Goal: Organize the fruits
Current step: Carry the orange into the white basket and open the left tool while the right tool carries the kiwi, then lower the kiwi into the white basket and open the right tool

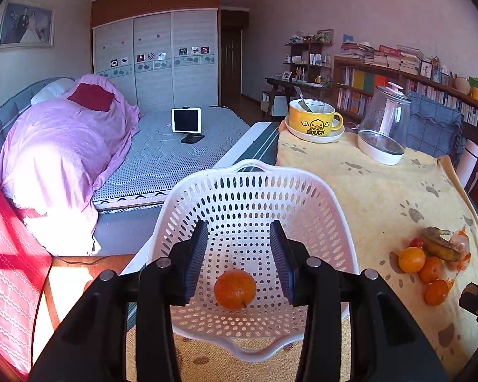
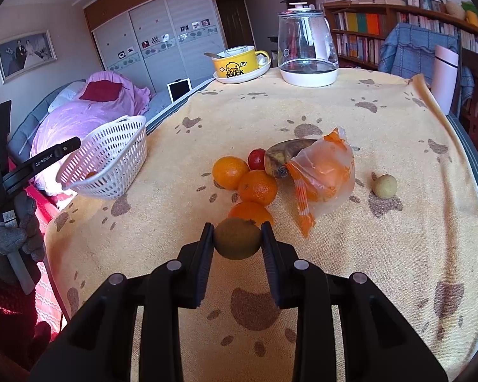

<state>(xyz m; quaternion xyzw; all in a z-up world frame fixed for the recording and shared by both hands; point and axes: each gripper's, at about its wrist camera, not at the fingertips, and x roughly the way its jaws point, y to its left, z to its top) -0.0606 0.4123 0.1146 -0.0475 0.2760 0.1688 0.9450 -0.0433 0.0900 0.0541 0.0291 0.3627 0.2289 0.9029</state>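
Nearest my left wrist camera were the left gripper's (image 1: 240, 262) two black fingers, spread wide with nothing between them, poised over the white basket (image 1: 331, 197). I judged that spread deliberate: a mandarin (image 1: 235, 289) lay loose on the basket's perforated floor, below and apart from both fingers, so this hand had no load and seemed to be watching the container. The basket sat tilted at the near left edge of the paw-print cloth (image 1: 376, 191), its far rim raised toward the bed, mouth presented for drops. Far right on the cloth, the remaining pile showed: oranges and a banana (image 1: 439, 243). In the right wrist view, closest were the right gripper's (image 2: 237, 238) fingers, narrowed onto a brownish-green kiwi (image 2: 237, 238), pressing either flank, just near of the orange cluster (image 2: 257, 187). A small pale fruit (image 2: 384, 186) lay apart, right of the plastic bag (image 2: 326, 175). The basket stood far left, well apart, so a carry across looked necessary.
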